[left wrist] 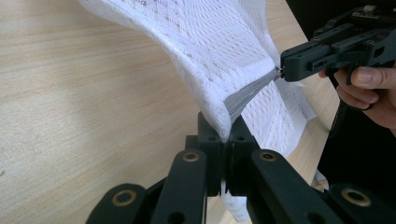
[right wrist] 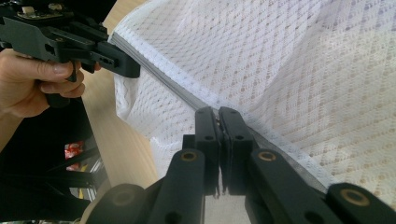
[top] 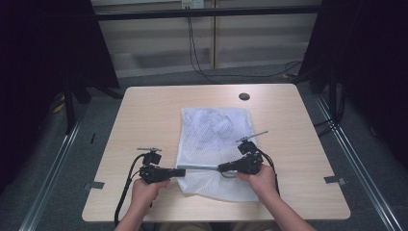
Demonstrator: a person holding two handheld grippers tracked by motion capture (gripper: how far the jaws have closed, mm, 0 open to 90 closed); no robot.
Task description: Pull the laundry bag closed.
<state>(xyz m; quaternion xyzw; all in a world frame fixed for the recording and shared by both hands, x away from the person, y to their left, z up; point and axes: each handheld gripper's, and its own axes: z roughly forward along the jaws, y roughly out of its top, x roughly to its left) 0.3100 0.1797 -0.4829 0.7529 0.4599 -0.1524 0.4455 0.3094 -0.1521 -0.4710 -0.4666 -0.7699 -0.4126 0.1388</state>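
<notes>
1. One white mesh bag (top: 211, 144) lies on the one light wooden tabletop (top: 144, 120), a little right of its middle, its near part lifted off the wood.
2. One grey zipper strip (top: 202, 168) runs along the bag's near part, pulled straight between the two tools.
3. Two tools are in use, one in each of the person's two hands.
4. The left tool (top: 183, 172) is clenched on the left end of the strip and the bag's edge; in the left gripper view its two black jaws meet on the mesh (left wrist: 224, 126).
5. The right tool (top: 222, 168) is clenched on the strip farther right; in the right gripper view its jaws pinch the grey band (right wrist: 219, 116).
6. One dark round hole (top: 244, 96) sits in the tabletop near its far edge, well apart from the bag.
7. Two black cables trail from the tools, one on each.
</notes>
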